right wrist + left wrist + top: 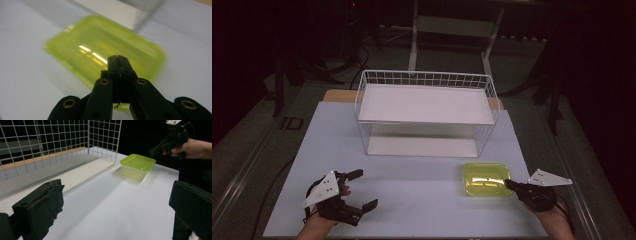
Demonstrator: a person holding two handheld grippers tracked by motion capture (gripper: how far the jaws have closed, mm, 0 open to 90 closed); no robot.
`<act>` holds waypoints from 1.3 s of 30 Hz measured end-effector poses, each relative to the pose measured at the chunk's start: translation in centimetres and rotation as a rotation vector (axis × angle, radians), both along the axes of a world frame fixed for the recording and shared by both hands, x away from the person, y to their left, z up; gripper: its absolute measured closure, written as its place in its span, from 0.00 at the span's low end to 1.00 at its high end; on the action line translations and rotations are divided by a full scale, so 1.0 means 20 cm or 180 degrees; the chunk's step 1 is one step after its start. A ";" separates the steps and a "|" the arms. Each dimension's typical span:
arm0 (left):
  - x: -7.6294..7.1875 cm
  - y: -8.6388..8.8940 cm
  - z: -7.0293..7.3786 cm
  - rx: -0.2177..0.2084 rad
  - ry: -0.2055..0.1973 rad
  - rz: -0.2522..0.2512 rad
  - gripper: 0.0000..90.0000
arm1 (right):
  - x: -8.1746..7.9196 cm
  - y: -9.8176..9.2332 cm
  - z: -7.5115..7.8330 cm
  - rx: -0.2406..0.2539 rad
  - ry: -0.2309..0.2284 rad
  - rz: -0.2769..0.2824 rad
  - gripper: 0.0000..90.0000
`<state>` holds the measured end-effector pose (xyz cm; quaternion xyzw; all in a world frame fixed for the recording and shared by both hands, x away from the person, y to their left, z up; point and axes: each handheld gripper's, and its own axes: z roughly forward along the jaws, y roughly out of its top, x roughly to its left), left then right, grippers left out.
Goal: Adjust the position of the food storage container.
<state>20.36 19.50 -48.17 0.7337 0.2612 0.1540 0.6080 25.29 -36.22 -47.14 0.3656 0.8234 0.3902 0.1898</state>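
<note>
A translucent lime-green plastic container (484,178) lies on the white table, front right, just in front of the wire basket. My right gripper (508,184) is at its right edge with the jaws shut and nothing between them. In the right gripper view the closed tips (118,58) hover over the near side of the container (100,45). The left gripper view shows the container (137,162) with the right gripper (151,151) held slightly above and beside it. My left gripper (367,189) rests at the front left of the table, jaws spread wide and empty (115,202).
A white wire basket (427,79) stands at the back middle of the table (412,192), open toward me, with a white board (424,102) as a shelf and another on its floor. Its mesh (50,145) is close to my left gripper. Dark floor surrounds the table.
</note>
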 end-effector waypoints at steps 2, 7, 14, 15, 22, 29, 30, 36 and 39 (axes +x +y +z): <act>0.00 0.00 0.00 0.0000 0.0008 -0.0006 0.00 | 0.03 -0.05 0.00 -0.0054 -0.0036 -0.0124 1.00; 0.00 0.00 0.00 -0.0001 0.0014 -0.0009 0.00 | 0.09 -0.13 -0.02 -0.0135 -0.0052 -0.0278 1.00; 0.00 0.00 -0.01 0.0018 0.0014 -0.0011 0.00 | 0.14 -0.16 -0.08 -0.0162 -0.0005 -0.0337 1.00; 0.00 0.00 -0.01 0.0014 0.0015 -0.0007 0.00 | 0.14 -0.15 -0.08 -0.0165 -0.0003 -0.0331 1.00; 0.01 0.00 -0.01 0.0004 0.0034 -0.0008 0.00 | 0.16 -0.13 -0.12 -0.0132 0.0009 -0.0292 1.00; 0.00 -0.01 -0.01 0.0011 0.0032 -0.0015 0.00 | 0.17 -0.08 -0.13 -0.0075 0.0013 -0.0212 1.00; 0.00 -0.01 -0.01 0.0009 0.0035 -0.0016 0.00 | 0.17 -0.06 -0.13 -0.0067 0.0012 -0.0191 1.00; 0.00 -0.01 -0.01 0.0024 0.0050 -0.0026 0.00 | 0.17 0.02 -0.13 -0.0004 0.0060 -0.0055 1.00; 0.00 -0.01 -0.02 0.0020 0.0061 -0.0034 0.00 | 0.17 0.06 -0.13 -0.0004 0.0060 0.0007 1.00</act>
